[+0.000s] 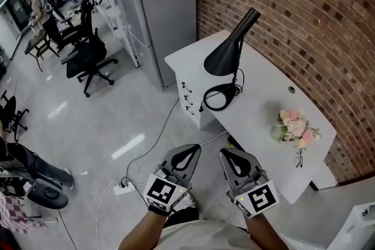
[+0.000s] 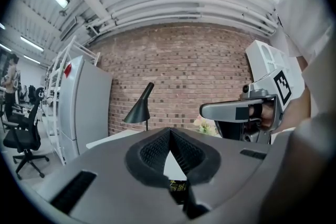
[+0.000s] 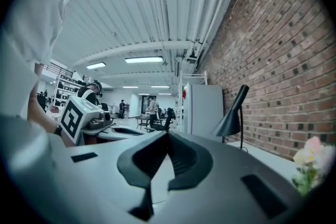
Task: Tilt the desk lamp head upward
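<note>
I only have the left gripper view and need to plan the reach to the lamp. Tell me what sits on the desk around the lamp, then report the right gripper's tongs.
Observer: From the head view, the lamp base is an open black ring resting on the white desk.
Operator: Give me the flowers' place.
Observer: The flowers sit to the right of the lamp base in the head view, well apart from it.
Operator: Now the right gripper.
Observer: In its own view, the right gripper has its tongs shut, with nothing between them.
</note>
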`<state>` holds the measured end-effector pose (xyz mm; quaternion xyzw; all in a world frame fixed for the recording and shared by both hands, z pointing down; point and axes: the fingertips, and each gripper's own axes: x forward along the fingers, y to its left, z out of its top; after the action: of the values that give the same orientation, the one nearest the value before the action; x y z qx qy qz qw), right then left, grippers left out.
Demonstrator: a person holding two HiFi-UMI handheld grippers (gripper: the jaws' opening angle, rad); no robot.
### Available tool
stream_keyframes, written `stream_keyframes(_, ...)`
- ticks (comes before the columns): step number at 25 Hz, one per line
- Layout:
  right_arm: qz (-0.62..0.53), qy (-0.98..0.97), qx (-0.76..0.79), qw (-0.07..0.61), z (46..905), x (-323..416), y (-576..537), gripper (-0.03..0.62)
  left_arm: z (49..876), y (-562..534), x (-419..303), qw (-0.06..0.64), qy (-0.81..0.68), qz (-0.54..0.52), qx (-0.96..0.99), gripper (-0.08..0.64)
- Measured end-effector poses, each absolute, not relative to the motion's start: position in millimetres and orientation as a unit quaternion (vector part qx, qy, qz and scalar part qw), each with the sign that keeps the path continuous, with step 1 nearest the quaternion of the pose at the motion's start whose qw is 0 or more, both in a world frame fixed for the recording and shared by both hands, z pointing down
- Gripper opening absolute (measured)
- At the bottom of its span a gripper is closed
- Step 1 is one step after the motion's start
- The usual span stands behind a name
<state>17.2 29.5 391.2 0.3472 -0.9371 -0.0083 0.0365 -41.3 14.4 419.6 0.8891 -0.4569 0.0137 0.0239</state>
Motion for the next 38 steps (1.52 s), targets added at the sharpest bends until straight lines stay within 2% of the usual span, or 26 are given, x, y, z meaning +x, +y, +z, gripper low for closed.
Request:
stream_keyframes(7, -0.014, -0.930, 0.363, 0.047, 392.3, -18.3, -10.8, 0.014, 419.7, -26.6, -76.9, 0.022, -0.444, 0.004, 0.895, 0.003)
stream_keyframes(14, -0.012, -0.928, 0.367, 0.058, 395.9, -29.0, -41.9, 0.014, 421.4, -59.3, -80.7, 0.026, -0.434, -0.004, 0.901, 0.003)
stream_keyframes(32, -0.029, -0.944, 0.327, 0.033, 383.6, 11.9, -180.6, 0.014, 425.3, -205.7, -57.0, 0.057, -0.493, -0.017, 0.868, 0.005)
stream_keyframes(36, -0.025, -0.941, 0.335, 0.045, 394.7, 26.2, -194.6, 0.014, 440.1, -226.7, -48.7, 0.086, -0.483, -0.043, 0.870, 0.005)
stream_keyframes(37, -0.024, -0.939, 0.340, 0.045, 394.8, 28.9, -197.1, 0.014, 443.5, -231.6, -47.5, 0.097, -0.480, -0.053, 0.871, 0.008)
stream_keyframes(38, -0.021, -0.936, 0.348, 0.044, 393.8, 31.4, -199.4, 0.014, 446.0, -236.2, -45.8, 0.107, -0.475, -0.061, 0.871, 0.040)
